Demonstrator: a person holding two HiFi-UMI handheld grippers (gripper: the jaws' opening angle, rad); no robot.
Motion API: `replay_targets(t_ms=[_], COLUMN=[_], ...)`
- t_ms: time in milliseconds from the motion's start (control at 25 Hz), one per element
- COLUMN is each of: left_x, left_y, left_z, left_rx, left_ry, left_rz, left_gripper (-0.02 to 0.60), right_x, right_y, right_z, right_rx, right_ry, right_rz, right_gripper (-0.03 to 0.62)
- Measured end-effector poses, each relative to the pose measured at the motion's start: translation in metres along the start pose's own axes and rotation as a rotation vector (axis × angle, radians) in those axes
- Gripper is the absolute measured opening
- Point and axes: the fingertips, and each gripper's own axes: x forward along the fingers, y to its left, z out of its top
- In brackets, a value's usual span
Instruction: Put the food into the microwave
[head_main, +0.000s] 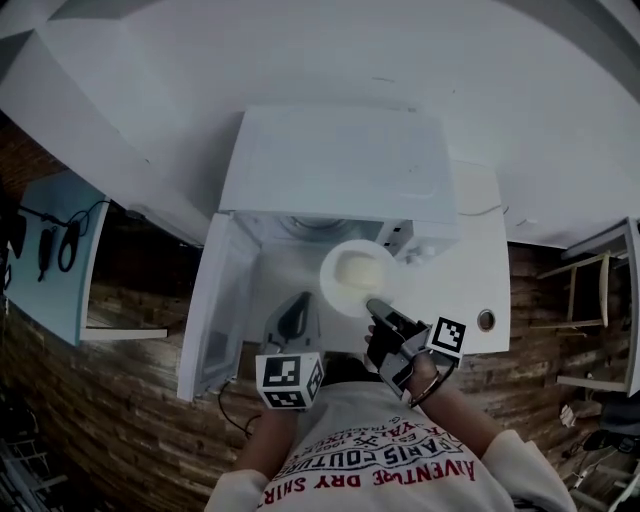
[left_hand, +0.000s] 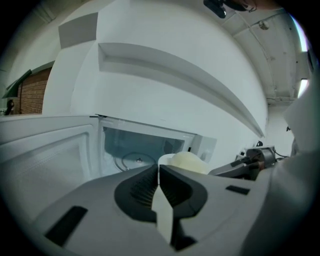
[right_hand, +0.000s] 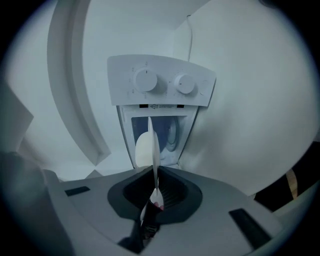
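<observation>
1. Head view: you hold a round white plate (head_main: 338, 292) at the open mouth of the boxy white microwave (head_main: 335, 165). A pale cream mound of food (head_main: 358, 268) sits on the plate.
2. The food is on the plate just in front of the cavity. You cannot tell from any view whether the plate's far edge has crossed the threshold.
3. The microwave's white door (head_main: 212, 305) stands swung out to the left of the opening.
4. Your left gripper (head_main: 303, 305) has the plate by its near-left rim. In the left gripper view its jaws are pressed together on the thin white edge, with the food just beyond them.
5. Your right gripper (head_main: 375, 306) takes the near-right rim. In the right gripper view its jaws pinch the plate tight, and the plate shows edge-on as a thin white blade.
6. Left gripper view: a round glass turntable (left_hand: 131, 160) lies on the cavity floor.
7. Right gripper view: two round white knobs (right_hand: 146, 80) sit on the control panel beside the opening.
8. The microwave stands on a white table top (head_main: 478, 250).
</observation>
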Motion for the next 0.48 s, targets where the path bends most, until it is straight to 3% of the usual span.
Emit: replay_targets(t_ms=[480], left_x=[0.043], left_y=[0.054], left_z=[-0.003], left_rx=[-0.017], left_ry=[0.054], left_rz=[-0.006], left_gripper=[0.014], right_x=[0.084], right_y=[-0.009], right_z=[0.024], right_rx=[0.038], right_ry=[-0.087], right_rz=[0.083], right_gripper=[0.023])
